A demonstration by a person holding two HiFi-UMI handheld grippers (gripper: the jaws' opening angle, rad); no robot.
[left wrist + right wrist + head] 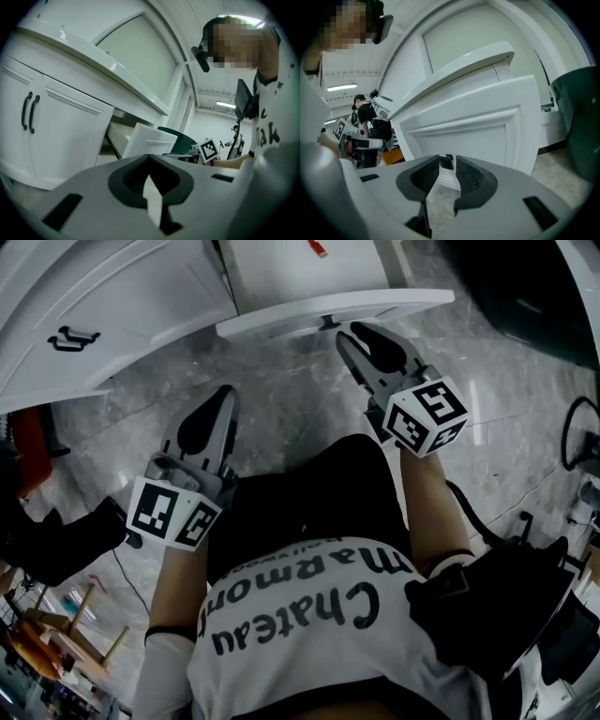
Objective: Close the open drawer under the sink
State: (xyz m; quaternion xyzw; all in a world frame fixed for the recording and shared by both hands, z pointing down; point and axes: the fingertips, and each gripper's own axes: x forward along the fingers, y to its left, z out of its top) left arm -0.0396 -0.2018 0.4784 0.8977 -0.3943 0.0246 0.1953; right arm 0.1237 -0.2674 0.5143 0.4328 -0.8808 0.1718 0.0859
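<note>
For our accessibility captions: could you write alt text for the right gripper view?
The right claw, open and gripping nothing, faces the white panelled front of the pulled-out drawer under a white countertop; pale stone floor lies below.

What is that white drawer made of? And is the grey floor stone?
The drawer front looks like painted wood or board: smooth, glossy white with a raised panel frame. The floor looks like polished stone or marble-look tile: grey with pale veins and a slight shine. Neither is certain from looks alone.
</note>
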